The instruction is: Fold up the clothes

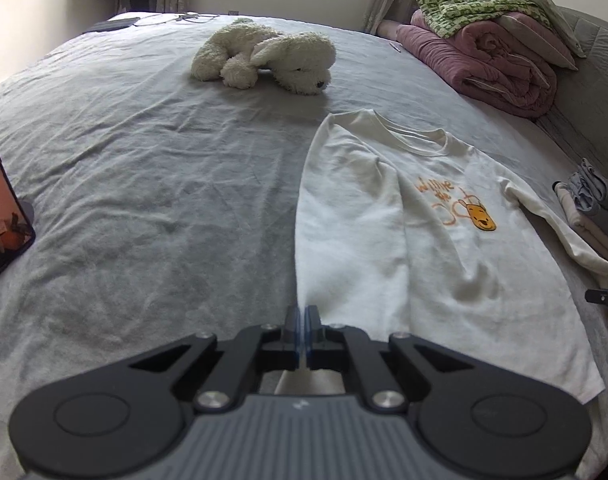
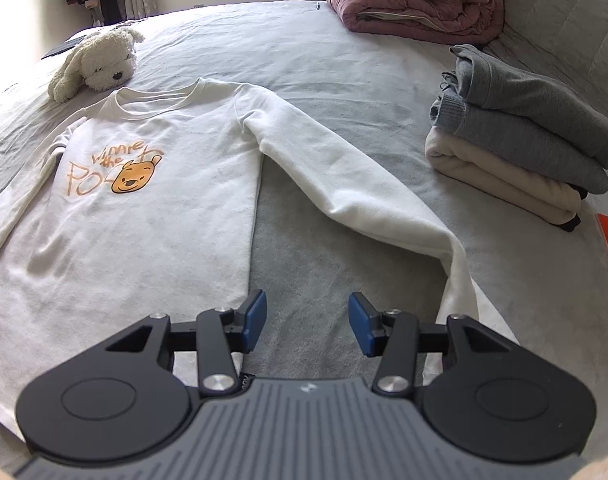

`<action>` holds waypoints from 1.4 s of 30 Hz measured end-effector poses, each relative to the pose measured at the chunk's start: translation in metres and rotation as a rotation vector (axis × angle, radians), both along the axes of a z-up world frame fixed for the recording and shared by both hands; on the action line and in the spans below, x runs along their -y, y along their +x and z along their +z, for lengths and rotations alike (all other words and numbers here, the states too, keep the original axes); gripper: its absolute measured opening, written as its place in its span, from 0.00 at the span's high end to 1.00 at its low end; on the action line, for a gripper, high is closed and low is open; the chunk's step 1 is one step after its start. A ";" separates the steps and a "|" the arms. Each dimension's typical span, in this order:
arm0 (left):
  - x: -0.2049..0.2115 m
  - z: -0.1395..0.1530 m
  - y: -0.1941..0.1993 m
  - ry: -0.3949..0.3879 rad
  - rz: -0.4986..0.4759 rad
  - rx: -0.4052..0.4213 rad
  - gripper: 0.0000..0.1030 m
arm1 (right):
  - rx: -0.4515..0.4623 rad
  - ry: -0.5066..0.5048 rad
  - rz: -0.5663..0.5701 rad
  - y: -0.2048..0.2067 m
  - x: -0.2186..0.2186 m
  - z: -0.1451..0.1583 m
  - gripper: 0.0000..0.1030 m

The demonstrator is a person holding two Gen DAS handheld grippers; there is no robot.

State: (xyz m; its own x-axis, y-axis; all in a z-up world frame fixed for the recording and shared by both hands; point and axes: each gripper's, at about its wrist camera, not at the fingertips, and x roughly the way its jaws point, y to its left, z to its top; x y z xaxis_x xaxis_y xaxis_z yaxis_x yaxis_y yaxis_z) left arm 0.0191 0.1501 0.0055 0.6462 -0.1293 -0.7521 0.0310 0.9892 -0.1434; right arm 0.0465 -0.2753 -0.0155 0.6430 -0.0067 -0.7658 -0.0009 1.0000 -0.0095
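While the white long-sleeved cotton sweatshirt with an orange bear print [image 2: 144, 208] lies flat and face up on the grey bedsheet [image 1: 144, 200], its left side already doubled over the chest, the left gripper [image 1: 303, 330] sits at the near left corner of the hem with jaws fully together. White fabric runs up to and beneath the blue pads; whether a fold is actually pinched there cannot be told. Right gripper [image 2: 308, 322]: jaws about half open, holding nothing, poised over bare sheet in the gap between the body's right edge and the loose right sleeve [image 2: 344, 184]. Key relation: the garment's long axis runs near to far, collar at the far end, and the sleeve angles from the far shoulder out to the near right, its cuff end just right of the right gripper. That gripper is plainly the nearer one, so the sleeve fold is probably its job. Count: one sweatshirt spread out; three folded garments in the stack [image 2: 516, 136] at right, two grey over one cream; one white plush dog [image 1: 264, 56] far off; one rolled pink quilt [image 1: 484, 60].
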 end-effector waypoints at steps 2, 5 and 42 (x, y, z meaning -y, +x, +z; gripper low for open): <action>-0.005 0.000 0.003 0.039 0.033 0.018 0.98 | -0.001 0.001 0.002 0.000 -0.001 0.000 0.52; -0.015 -0.002 0.016 0.142 0.106 0.048 0.98 | -0.006 0.005 0.008 0.002 -0.003 -0.001 0.52; -0.024 -0.041 0.052 -0.113 0.183 -0.141 0.64 | -0.176 0.562 -0.209 -0.001 0.052 -0.022 0.44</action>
State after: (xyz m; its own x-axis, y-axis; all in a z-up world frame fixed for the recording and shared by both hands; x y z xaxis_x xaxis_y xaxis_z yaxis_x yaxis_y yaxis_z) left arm 0.0709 0.1744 -0.0353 0.5561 -0.1080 -0.8241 -0.1754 0.9539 -0.2434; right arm 0.0455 -0.3275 -0.0373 0.5356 0.3158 -0.7832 0.2420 0.8312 0.5006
